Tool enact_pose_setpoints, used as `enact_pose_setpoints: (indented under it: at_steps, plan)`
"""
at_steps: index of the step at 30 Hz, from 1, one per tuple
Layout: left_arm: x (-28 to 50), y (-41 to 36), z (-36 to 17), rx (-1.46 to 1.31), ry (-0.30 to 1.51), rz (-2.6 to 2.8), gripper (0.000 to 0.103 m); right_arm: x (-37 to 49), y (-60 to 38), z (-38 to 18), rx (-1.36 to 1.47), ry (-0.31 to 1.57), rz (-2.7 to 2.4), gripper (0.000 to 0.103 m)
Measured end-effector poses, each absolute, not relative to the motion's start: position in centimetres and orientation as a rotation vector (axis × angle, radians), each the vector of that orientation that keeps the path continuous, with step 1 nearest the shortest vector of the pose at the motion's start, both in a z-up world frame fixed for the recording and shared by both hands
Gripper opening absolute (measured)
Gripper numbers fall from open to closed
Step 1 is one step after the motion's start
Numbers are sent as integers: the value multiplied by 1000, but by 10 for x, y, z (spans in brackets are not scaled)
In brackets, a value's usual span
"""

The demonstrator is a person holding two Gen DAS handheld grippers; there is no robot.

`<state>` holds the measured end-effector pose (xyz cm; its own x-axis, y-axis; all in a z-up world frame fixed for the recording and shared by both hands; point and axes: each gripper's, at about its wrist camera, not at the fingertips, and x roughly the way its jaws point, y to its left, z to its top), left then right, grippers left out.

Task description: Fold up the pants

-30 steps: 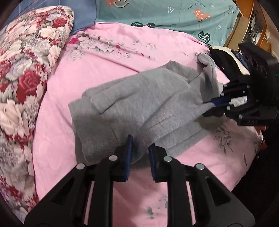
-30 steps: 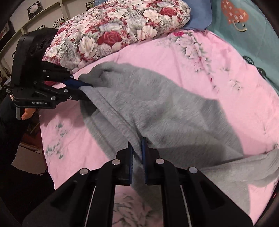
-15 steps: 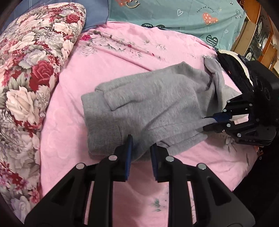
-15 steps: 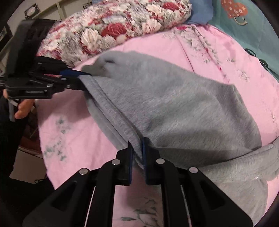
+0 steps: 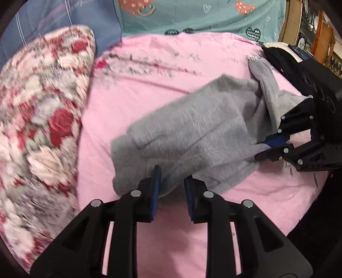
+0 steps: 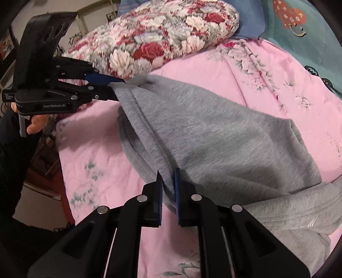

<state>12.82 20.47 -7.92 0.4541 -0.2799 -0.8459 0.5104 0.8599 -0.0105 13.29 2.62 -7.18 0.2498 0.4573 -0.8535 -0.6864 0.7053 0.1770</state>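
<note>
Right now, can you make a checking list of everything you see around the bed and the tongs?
Surface: pink sheet with flower prints, on a bed.
Job's things: grey pants, partly folded, edge lifted.
Clutter: floral pillow; dark clothes at the bed edge.
Grippers: left tongs shut on the pants' edge; right tongs shut on the same edge.
Cables: nothing seen.
Surroundings: teal heart-print cover, blue fabric, wooden furniture.

Our left gripper (image 5: pixel 170 176) and right gripper (image 6: pixel 168 181) each clamp grey cloth between narrowed jaws, fingers pointing toward one another; our left hand (image 6: pixel 35 124) grips its handle.
</note>
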Motion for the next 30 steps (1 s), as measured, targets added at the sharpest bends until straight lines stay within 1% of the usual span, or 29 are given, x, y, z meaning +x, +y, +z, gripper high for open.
enact_pose_setpoints:
  at_steps: [3, 5, 8, 9, 10, 11, 12, 14, 17, 19, 20, 21, 22, 23, 24, 25, 26, 27, 28, 30]
  plan:
    - [127, 212, -113, 174, 1050, -506, 25, 130, 30, -92, -293, 1115, 770, 10]
    - [121, 222, -117, 92, 1015, -509, 25, 130, 33, -103, -310, 1131, 757, 11]
    - [111, 230, -113, 0, 998, -509, 26, 133, 31, -99, -296, 1148, 777, 14]
    - [106, 232, -109, -17, 993, -510, 35, 135, 30, -98, -284, 1160, 783, 17]
    - [100, 232, -106, -31, 984, -528, 68, 137, 28, -97, -270, 1180, 789, 21]
    - [90, 234, -98, -48, 958, -544, 88, 138, 26, -94, -250, 1206, 805, 33]
    - [81, 237, -92, -50, 918, -533, 101, 137, 25, -89, -226, 1222, 825, 43]
    - [64, 240, -77, -39, 849, -525, 101, 133, 21, -70, -201, 1186, 846, 49]
    - [58, 248, -58, -122, 793, -512, 101, 136, 18, -38, -145, 1097, 846, 49]
    - [61, 243, -46, -147, 763, -466, 101, 139, 21, -27, -115, 1051, 837, 30]
    - [65, 238, -42, -175, 760, -442, 101, 139, 27, -29, -139, 1041, 823, 11]
    - [71, 231, -42, -208, 764, -429, 101, 140, 32, -34, -162, 1050, 814, 7]
    - [76, 226, -42, -230, 768, -416, 101, 141, 38, -42, -175, 1074, 812, 7]
    - [82, 218, -46, -258, 777, -405, 100, 142, 43, -52, -183, 1100, 807, 7]
    - [89, 210, -50, -279, 790, -405, 90, 140, 47, -68, -203, 1140, 794, 7]
    - [96, 204, -57, -301, 815, -410, 72, 141, 48, -79, -213, 1177, 783, 7]
    - [106, 195, -69, -321, 868, -409, 58, 139, 48, -93, -217, 1228, 769, 7]
    - [113, 188, -81, -330, 924, -398, 18, 136, 45, -99, -176, 1227, 757, 7]
    - [120, 183, -94, -340, 986, -392, 1, 135, 42, -96, -161, 1219, 754, 8]
    - [127, 174, -119, -343, 1069, -345, 1, 133, 31, -83, -121, 1244, 757, 10]
